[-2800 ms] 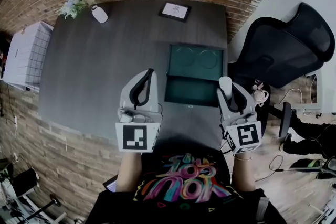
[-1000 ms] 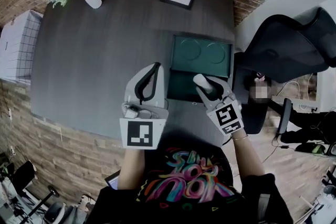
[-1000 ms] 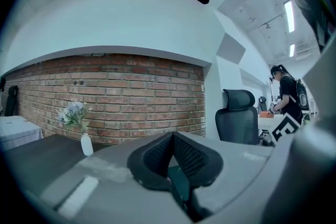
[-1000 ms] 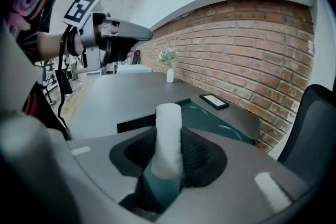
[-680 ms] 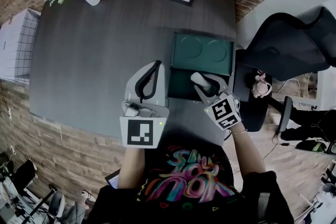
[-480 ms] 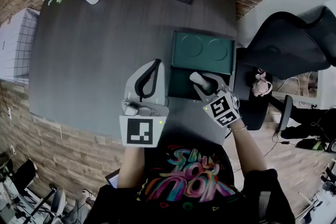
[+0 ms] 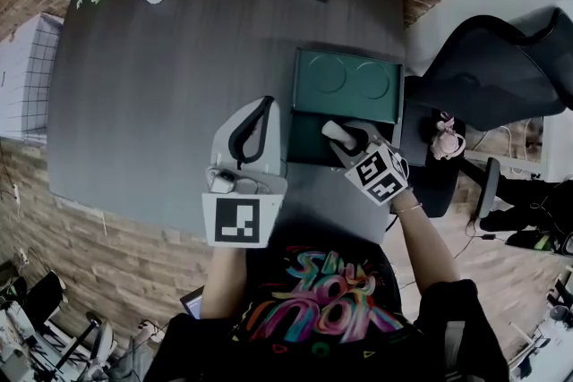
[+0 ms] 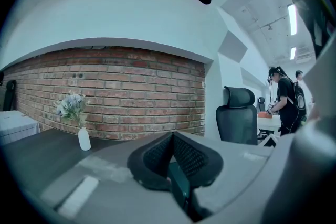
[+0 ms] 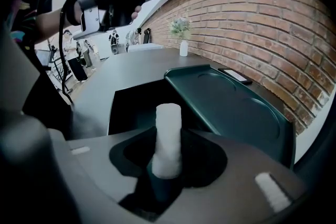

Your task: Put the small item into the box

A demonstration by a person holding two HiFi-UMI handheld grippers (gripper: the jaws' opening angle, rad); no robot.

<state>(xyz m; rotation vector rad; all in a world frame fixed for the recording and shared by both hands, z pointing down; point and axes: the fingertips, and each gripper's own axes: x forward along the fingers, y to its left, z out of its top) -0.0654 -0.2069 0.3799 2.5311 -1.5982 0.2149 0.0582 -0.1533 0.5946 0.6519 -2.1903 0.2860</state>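
**Right hand-held gripper (image 7: 343, 139) brings the item (image 9: 168, 136) over the box (image 7: 303, 146)**

On the bench (image 7: 161, 76), the dark green box lies open, its lid (image 7: 349, 85) folded back. Your left hand-held gripper (image 7: 249, 128) has kept still beside it, jaws closed on nothing. Your right one has swung in from the bench's near edge and tipped down. It now clamps the white cylindrical item above the open compartment. Release looks close.
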